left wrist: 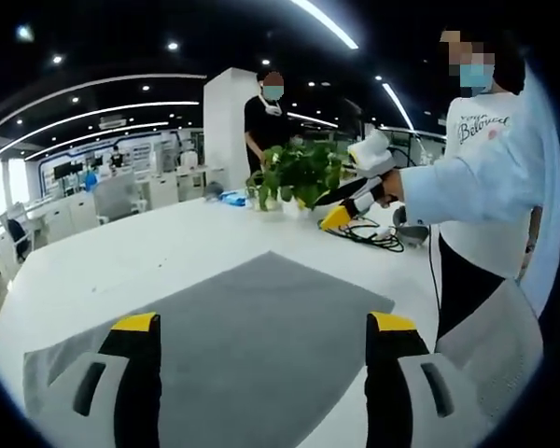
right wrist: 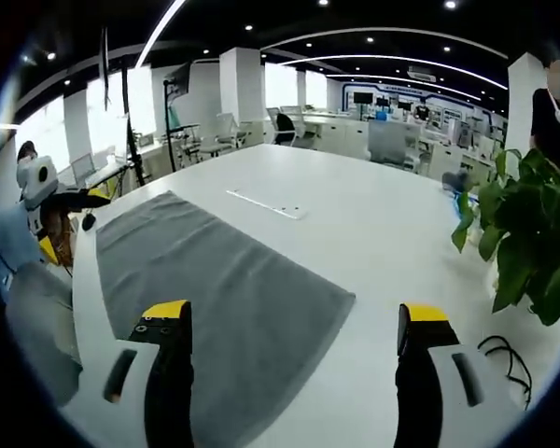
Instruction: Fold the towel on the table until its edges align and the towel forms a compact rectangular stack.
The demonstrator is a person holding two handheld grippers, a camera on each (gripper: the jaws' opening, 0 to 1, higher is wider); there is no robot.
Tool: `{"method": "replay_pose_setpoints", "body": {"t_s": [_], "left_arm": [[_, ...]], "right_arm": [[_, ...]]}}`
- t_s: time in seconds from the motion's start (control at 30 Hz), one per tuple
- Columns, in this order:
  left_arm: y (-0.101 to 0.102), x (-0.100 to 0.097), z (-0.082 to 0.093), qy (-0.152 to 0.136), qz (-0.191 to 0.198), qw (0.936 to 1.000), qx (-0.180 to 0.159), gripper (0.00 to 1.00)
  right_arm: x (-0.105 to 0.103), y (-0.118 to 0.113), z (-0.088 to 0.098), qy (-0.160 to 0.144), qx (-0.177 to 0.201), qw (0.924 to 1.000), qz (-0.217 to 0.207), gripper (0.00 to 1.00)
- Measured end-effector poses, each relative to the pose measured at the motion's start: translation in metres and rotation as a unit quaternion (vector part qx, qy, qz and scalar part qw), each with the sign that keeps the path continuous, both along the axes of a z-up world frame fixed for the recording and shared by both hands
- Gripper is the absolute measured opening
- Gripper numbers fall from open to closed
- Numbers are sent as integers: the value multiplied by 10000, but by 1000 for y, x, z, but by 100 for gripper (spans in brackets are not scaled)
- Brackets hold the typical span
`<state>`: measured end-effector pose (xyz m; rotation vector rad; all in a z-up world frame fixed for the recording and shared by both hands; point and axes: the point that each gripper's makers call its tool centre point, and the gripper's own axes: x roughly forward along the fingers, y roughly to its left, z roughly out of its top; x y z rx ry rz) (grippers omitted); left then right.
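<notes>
Your left gripper (left wrist: 264, 327) hangs right over the grey towel (left wrist: 252, 345), jaws apart and empty. Your right gripper (right wrist: 299, 322) hovers above the towel's edge, also wide open. The towel lies flat and unfolded on the white table (right wrist: 373, 215), its length running away from you.

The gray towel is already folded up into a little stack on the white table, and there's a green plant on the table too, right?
Not quite. The gray towel is not folded yet: the right gripper view shows it spread flat in one layer on the white table. The rest is right: the green plant stands on the table too.
</notes>
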<state>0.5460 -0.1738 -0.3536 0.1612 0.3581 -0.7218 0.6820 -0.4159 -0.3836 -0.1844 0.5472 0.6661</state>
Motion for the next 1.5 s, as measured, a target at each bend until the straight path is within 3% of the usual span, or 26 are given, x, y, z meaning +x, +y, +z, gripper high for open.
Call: {"method": "replay_pose_setpoints", "body": {"t_s": [0.3, 0.93, 1.13, 1.5], "left_arm": [[-29, 4, 0, -57, -95, 9999, -2, 96], [-85, 8, -18, 60, -377, 9992, -144, 97], [-114, 7, -16, 60, -470, 9986, -215, 96], [-157, 2, -13, 45, -686, 9969, -374, 95]], "right_arm": [[16, -9, -3, 43, -75, 10000, 43, 91], [37, 2, -12, 115, -260, 9988, 388, 91], [53, 7, -12, 102, -287, 9984, 470, 91], [58, 13, -14, 114, -334, 9971, 667, 92]]}}
